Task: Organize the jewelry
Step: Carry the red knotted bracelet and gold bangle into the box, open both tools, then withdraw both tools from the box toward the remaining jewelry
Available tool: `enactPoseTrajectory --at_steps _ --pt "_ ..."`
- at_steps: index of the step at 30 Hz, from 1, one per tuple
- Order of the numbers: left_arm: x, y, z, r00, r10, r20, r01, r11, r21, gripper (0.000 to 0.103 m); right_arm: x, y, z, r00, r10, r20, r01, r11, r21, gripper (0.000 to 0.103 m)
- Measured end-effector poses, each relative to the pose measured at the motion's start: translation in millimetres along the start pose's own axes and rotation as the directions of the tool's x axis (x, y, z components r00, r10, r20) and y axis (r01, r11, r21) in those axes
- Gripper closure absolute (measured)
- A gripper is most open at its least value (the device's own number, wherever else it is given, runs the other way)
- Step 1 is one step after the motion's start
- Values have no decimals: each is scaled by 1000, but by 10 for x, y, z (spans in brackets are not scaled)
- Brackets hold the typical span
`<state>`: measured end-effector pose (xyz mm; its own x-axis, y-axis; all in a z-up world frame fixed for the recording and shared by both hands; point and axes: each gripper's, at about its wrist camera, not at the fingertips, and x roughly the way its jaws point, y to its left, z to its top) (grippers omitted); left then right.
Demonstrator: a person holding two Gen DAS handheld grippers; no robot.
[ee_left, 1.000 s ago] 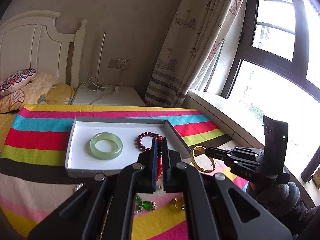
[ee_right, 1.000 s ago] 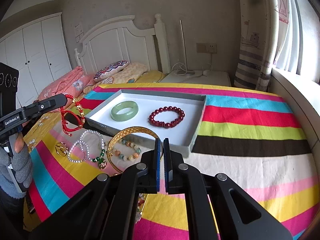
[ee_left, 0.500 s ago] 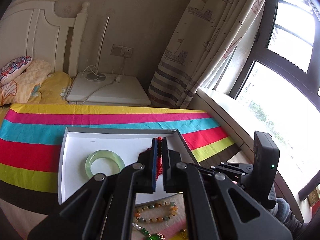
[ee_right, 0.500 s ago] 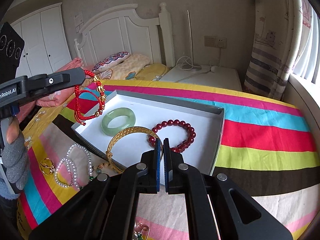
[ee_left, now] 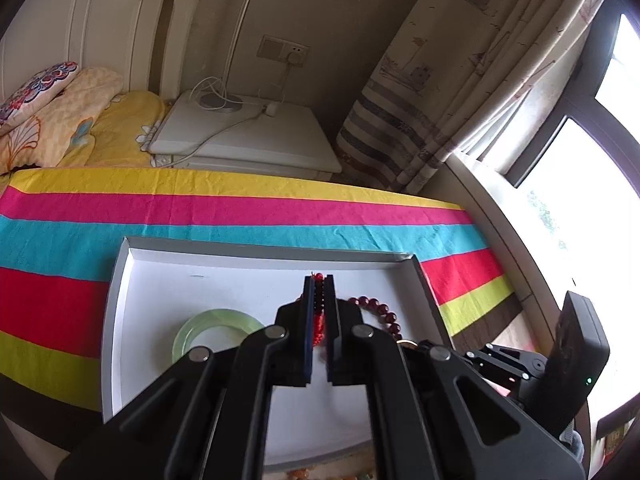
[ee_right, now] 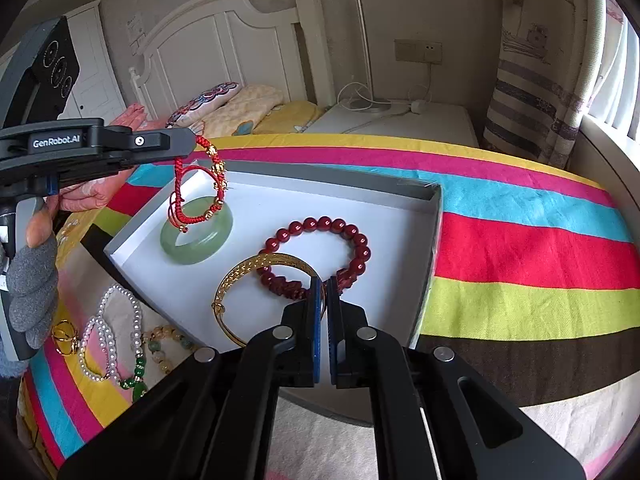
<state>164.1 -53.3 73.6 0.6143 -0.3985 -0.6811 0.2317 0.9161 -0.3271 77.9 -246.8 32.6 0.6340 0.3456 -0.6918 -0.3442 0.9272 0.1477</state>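
Observation:
A white tray (ee_right: 404, 224) lies on the striped cloth; it also shows in the left wrist view (ee_left: 224, 276). It holds a green jade bangle (ee_right: 197, 231) and a dark red bead bracelet (ee_right: 320, 254). My left gripper (ee_right: 192, 146) is shut on a red cord bracelet (ee_right: 196, 184) with gold beads, which hangs above the jade bangle (ee_left: 216, 330). My right gripper (ee_right: 324, 284) is shut on a gold bangle (ee_right: 256, 280) and holds it over the tray's near part, beside the bead bracelet (ee_left: 376, 312).
A pearl necklace (ee_right: 110, 332) with green stones, a gold ring (ee_right: 64, 336) and a pale bead bracelet (ee_right: 164, 346) lie on the cloth left of the tray. A white nightstand (ee_left: 248, 136) with cables, a bed and a curtain (ee_left: 452, 92) stand behind.
Both grippers have moved forward over the tray. The red cord bracelet now hangs above the jade bangle, and the gold bangle has come from the cloth to above the tray's floor.

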Motion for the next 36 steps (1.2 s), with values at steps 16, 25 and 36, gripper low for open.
enactPoseTrajectory --at_steps 16,25,36 --pt "-275 169 -157 986 148 78 -141 986 -94 19 -57 -131 -3 998 -62 -10 62 998 -14 59" --pt "-1163 104 -1072 941 281 191 -278 960 -43 2 -689 -83 -311 996 4 87 -3 1000 -5 59" --pt "-1505 430 -2181 971 192 145 -162 967 -196 2 -965 125 -909 990 141 18 -141 990 0 38"
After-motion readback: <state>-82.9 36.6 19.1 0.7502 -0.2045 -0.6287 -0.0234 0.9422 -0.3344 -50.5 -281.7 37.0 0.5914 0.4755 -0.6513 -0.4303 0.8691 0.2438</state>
